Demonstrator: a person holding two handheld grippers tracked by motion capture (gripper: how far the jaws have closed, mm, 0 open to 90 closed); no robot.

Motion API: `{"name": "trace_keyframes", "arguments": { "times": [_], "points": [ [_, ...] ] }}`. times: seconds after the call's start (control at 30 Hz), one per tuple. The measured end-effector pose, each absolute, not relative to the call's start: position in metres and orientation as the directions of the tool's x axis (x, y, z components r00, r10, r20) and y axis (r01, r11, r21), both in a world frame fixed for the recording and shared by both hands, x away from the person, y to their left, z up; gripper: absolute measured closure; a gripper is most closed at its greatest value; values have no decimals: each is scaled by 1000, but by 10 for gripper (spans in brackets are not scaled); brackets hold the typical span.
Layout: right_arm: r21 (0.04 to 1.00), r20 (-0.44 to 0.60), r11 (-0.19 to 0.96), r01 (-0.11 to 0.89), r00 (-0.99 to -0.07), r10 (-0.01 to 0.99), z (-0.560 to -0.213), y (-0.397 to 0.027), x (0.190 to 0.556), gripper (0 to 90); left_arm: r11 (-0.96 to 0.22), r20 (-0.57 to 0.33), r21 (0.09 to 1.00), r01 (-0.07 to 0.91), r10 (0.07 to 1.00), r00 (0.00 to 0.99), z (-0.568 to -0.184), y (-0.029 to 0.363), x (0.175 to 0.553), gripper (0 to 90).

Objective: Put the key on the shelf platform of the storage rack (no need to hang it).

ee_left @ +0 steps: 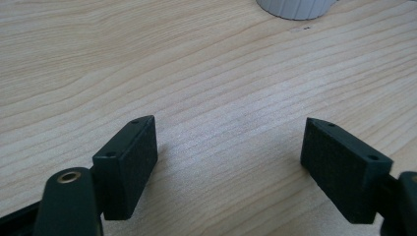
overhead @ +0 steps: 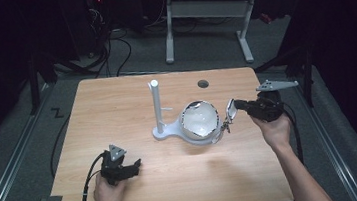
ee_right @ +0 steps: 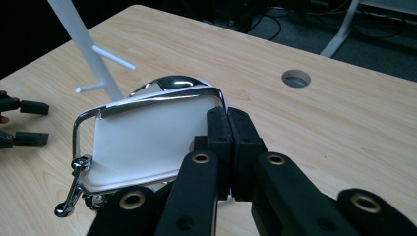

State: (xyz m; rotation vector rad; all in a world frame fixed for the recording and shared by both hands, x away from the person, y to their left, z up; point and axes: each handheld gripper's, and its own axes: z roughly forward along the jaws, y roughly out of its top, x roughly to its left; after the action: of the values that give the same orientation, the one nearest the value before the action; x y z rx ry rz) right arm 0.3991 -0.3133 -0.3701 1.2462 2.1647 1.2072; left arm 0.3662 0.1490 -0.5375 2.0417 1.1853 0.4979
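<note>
Chrome-framed white vanity mirror (ee_right: 142, 140) with a swivelling round glass is pinched at its right rim by the right gripper (ee_right: 228, 142), jaws clenched tight, hanging just beside the white peg stand (overhead: 157, 110) mid-table. I'd guess it's light but fragile and slick, with a floppy hinge, so grab the metal frame, not the glass. Left gripper (ee_left: 228, 162) sits released over the wooden table (ee_left: 206, 73).

Black hand-held gripper (overhead: 236, 105) with brass-ringed screw holes, grey three-cornered plate, trailing black cable.
</note>
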Motion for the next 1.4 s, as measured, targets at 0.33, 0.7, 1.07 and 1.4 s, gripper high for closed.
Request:
{"name": "trace_keyframes", "arguments": {
  "times": [0.33,0.7,1.07,1.4],
  "points": [
    [819,106,250,517,-564,819,-362,-294,416,899,-325,-22,741,588,863,504,-537,149,366,222],
    [804,95,251,539,-533,841,-366,-284,435,899,-325,-22,741,588,863,504,-537,149,366,223],
    [769,83,267,580,-505,859,-382,-274,448,899,-324,-23,741,589,863,504,-537,149,366,222],
    [743,85,295,601,-521,849,-395,-259,454,898,-325,-22,740,588,863,504,-537,149,366,223]
  ]
}}
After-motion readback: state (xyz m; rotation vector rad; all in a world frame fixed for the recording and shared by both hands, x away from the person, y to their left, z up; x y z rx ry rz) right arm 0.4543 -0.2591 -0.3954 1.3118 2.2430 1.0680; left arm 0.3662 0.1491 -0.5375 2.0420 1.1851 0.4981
